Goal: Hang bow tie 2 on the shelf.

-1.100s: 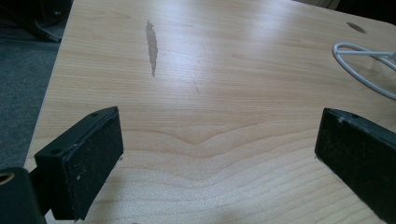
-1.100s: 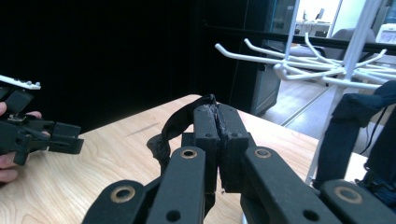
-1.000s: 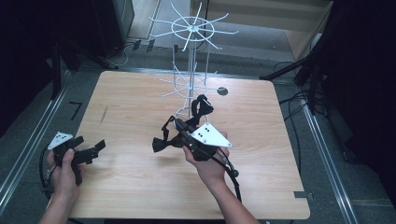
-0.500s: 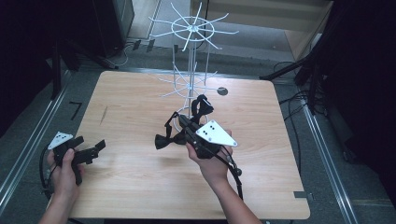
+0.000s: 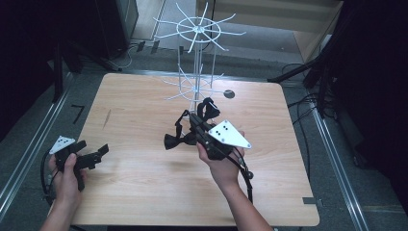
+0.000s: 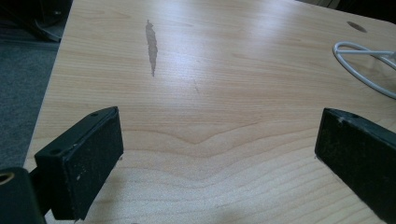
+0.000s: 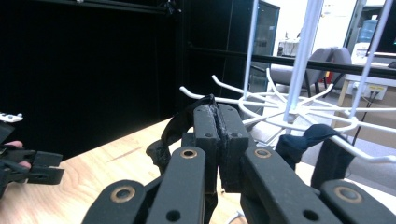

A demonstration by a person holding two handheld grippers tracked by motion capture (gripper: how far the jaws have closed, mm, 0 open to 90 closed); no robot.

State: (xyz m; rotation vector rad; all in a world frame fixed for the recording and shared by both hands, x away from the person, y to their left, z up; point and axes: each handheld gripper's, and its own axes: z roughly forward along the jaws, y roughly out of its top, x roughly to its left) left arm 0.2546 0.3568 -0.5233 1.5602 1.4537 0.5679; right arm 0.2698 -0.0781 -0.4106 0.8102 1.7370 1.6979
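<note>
1. Right gripper [image 7: 218,135]: pressed together, pinching a black strap [image 7: 180,123], seemingly a bow tie's [image 5: 174,140].
2. Held just before the white wire rack [image 5: 196,91].
3. Left gripper [image 6: 215,154]: spread wide above bare table [image 6: 210,84].

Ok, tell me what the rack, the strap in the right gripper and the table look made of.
Rack: thin metal wire, likely, coated glossy white; its slim rods and curved hooks suggest that.
Strap: black fabric webbing, apparently, matte and limp, drooping from the right gripper.
Table: light wood or wood-look laminate, smooth with a slight sheen; grain lines show, and I cannot tell which.
</note>
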